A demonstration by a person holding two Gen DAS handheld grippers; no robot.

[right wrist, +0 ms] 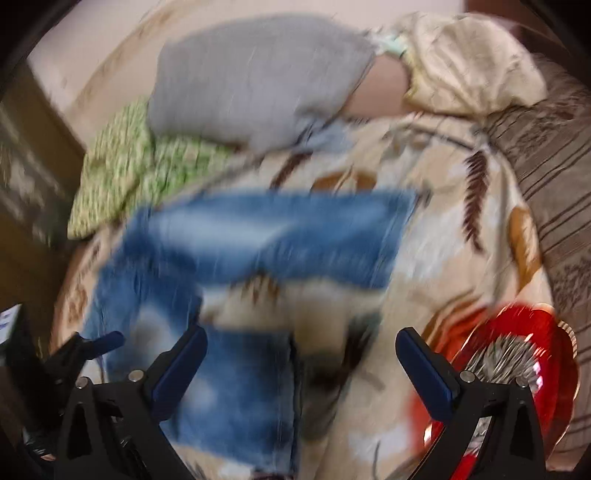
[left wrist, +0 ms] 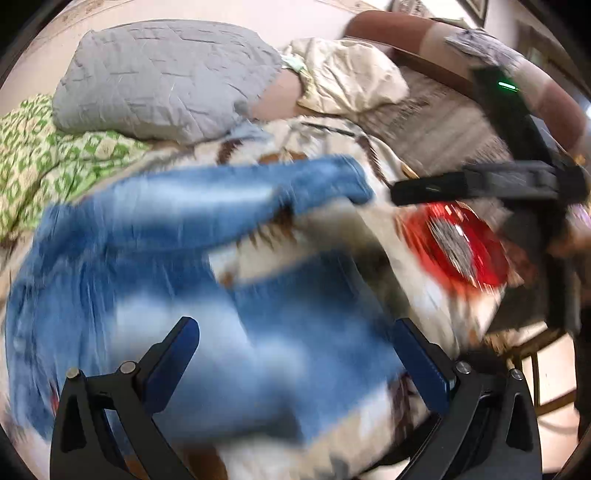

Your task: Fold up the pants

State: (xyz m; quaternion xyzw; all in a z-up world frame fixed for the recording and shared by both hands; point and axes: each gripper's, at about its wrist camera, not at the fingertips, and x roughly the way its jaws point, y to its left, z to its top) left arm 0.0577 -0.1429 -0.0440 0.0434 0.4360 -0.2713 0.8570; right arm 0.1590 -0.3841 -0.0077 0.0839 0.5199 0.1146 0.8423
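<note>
Blue washed jeans (left wrist: 155, 266) lie spread on a beige leaf-print blanket (left wrist: 332, 229), with the two legs apart in a V; they also show in the right wrist view (right wrist: 258, 229). Both views are motion-blurred. My left gripper (left wrist: 295, 354) is open and empty above the near leg. My right gripper (right wrist: 301, 362) is open and empty above the near leg's hem and the blanket. The right gripper also shows in the left wrist view (left wrist: 480, 181) at the right; the left gripper's finger (right wrist: 107, 341) shows at the lower left of the right wrist view.
A grey quilted pillow (left wrist: 162, 81), a green patterned cloth (left wrist: 44, 155) and a cream pillow (left wrist: 347, 77) lie at the far side. A red shiny cushion (left wrist: 454, 247) lies at the right, also in the right wrist view (right wrist: 517, 362). A brown headboard (left wrist: 424, 33) curves behind.
</note>
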